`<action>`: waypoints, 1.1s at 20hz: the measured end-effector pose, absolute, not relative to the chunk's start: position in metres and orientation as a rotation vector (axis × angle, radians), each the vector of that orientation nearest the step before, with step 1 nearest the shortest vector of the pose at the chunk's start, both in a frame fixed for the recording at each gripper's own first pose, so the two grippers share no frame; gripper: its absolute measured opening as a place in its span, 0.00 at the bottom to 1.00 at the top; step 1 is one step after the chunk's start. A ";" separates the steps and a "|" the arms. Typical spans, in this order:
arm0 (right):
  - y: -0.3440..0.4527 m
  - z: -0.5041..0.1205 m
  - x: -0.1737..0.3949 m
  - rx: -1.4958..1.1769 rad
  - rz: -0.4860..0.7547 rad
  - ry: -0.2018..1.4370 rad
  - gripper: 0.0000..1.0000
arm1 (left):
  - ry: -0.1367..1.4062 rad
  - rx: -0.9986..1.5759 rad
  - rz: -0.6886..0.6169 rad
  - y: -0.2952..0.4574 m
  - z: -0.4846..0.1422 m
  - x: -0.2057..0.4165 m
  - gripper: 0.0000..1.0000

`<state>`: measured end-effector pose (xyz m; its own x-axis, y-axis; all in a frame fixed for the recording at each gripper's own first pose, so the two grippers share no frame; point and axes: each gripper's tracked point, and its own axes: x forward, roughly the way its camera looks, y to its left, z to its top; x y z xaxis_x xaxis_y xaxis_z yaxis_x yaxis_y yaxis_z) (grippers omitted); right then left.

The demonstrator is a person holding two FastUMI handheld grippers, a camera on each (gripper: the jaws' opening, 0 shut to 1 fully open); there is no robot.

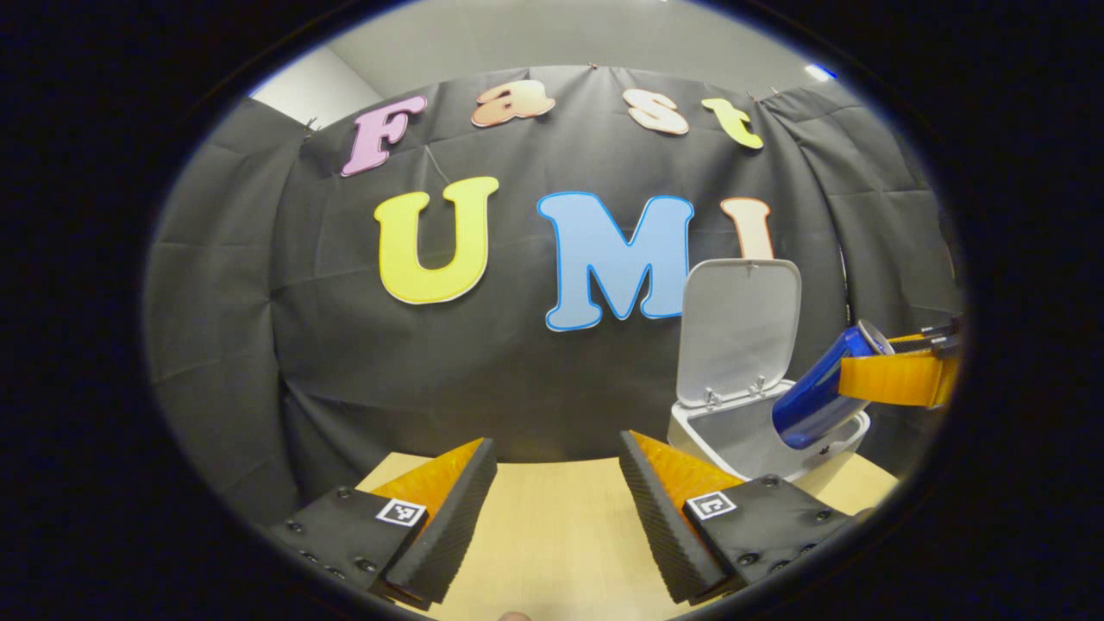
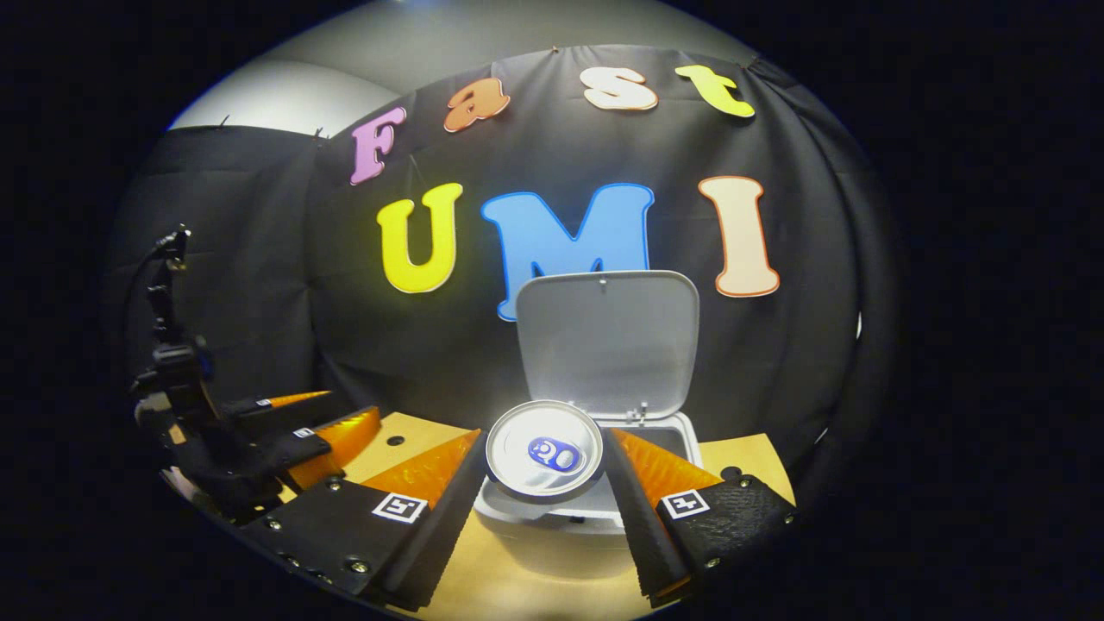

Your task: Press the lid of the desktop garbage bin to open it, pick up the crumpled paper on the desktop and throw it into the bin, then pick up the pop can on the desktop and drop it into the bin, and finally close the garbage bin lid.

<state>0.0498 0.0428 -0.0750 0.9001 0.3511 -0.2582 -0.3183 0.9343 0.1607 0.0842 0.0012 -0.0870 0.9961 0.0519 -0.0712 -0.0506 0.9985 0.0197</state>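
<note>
Pop can [image 2: 544, 451] clamped between the two fingers of the right gripper [image 2: 542, 483], one finger on each side of the can body, its silver top end facing the camera in the right gripper view. Jaws spread about as wide as the can. In the left gripper view the can [image 1: 815, 398] reads as a blue cylinder, tilted, lower end over the open mouth of the garbage bin [image 1: 742, 440], gripped partway along its length by the right gripper [image 1: 897, 378].

Bin: white, standing on the wooden desktop [image 1: 552, 535] close to the black cloth wall. Lid [image 1: 739, 332] raised, swung back near upright on its rear hinges. In the right gripper view the bin [image 2: 595, 517] sits directly beyond and below the can, lid [image 2: 606, 341] standing behind it.

Left gripper [image 1: 556, 509]: fingers wide apart, nothing between them, bare desktop visible in the gap. It sits left of the bin and apart from it. In the right gripper view it [image 2: 302, 431] shows at the left edge, well away from the bin.
</note>
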 end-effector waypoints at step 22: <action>0.011 -0.141 0.070 0.146 0.224 0.426 0.86 | 0.101 0.012 0.074 0.006 -0.096 0.085 0.97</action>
<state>0.0705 0.0109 -0.1410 0.8866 0.2449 -0.3923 -0.1841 0.9651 0.1864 0.0848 0.0064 -0.0958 0.9922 0.0740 -0.1006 -0.0728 0.9972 0.0152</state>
